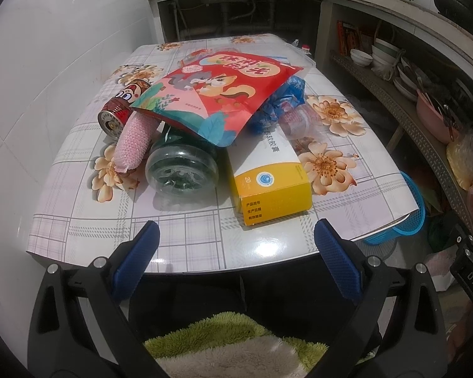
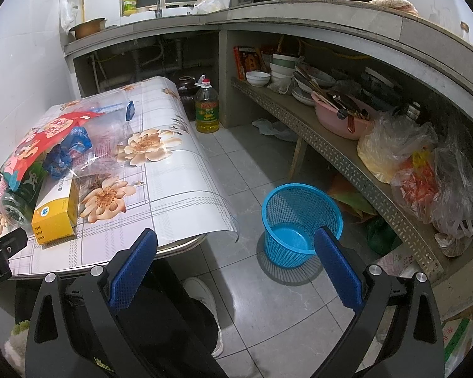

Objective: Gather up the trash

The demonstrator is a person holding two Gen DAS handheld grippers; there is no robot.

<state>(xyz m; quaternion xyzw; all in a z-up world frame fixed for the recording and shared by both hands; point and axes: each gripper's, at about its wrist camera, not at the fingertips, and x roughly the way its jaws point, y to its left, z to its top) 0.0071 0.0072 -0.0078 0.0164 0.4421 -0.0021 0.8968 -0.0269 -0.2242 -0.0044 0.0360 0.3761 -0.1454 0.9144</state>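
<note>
On the flowered tabletop (image 1: 179, 220) the trash lies in one heap. From the left: a red can (image 1: 119, 113) on its side, a pink mesh sleeve (image 1: 135, 141), a green plastic bottle (image 1: 181, 165), a yellow-and-white box (image 1: 271, 179). A red snack bag (image 1: 217, 91) lies across the top, touching a crumpled blue wrapper (image 1: 280, 100). The left tongs (image 1: 236, 245) hang wide open before the tabletop edge, gripping nothing. Right of the tabletop, the right tongs (image 2: 236, 252) — also wide, empty — hang above the floor, near a blue basket (image 2: 299, 217).
</note>
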